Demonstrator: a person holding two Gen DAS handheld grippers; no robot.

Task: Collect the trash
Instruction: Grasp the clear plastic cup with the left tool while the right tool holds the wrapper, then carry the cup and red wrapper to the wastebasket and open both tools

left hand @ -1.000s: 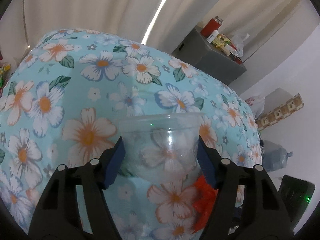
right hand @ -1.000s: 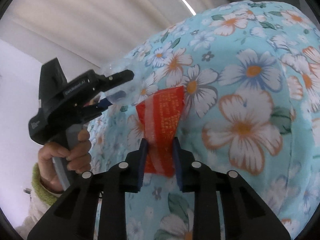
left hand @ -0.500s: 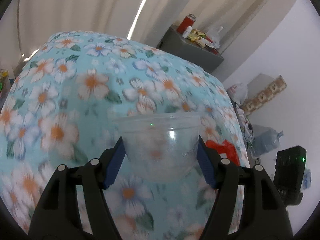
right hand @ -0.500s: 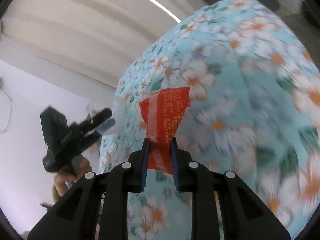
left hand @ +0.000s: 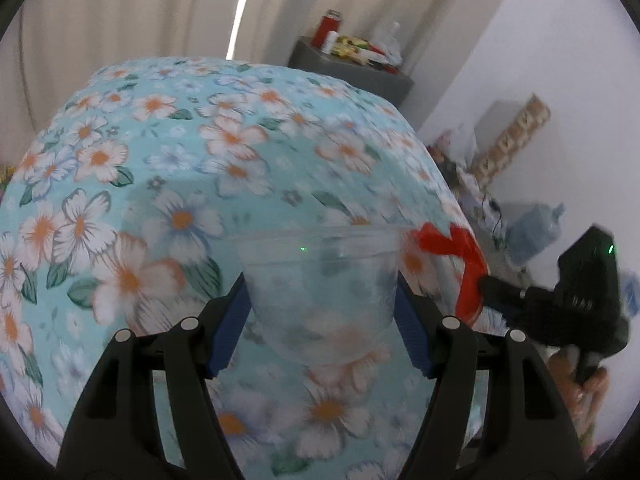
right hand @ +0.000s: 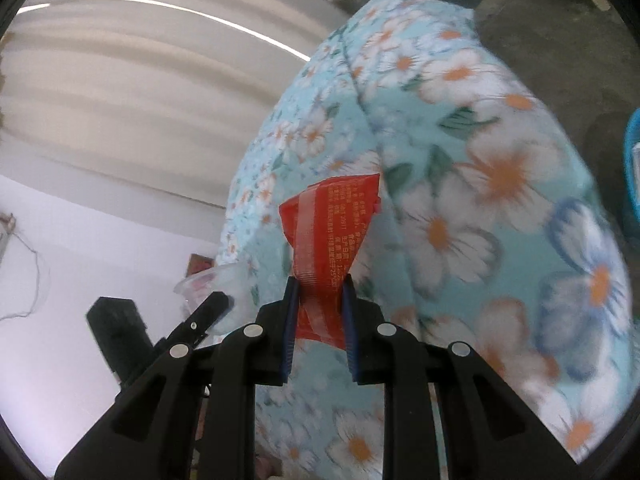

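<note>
Gripping a clear cup [left hand: 320, 280], the left gripper [left hand: 320, 320] sits left of the right gripper [right hand: 318, 312], which pinches a red wrapper [right hand: 328, 232] pointing forward

We see the floral cloth [left hand: 168, 168] smeared by motion blur. Small items on the grey cabinet [left hand: 360, 68] stay unreadable, and the blue basket [right hand: 632, 168] is cut off.
</note>
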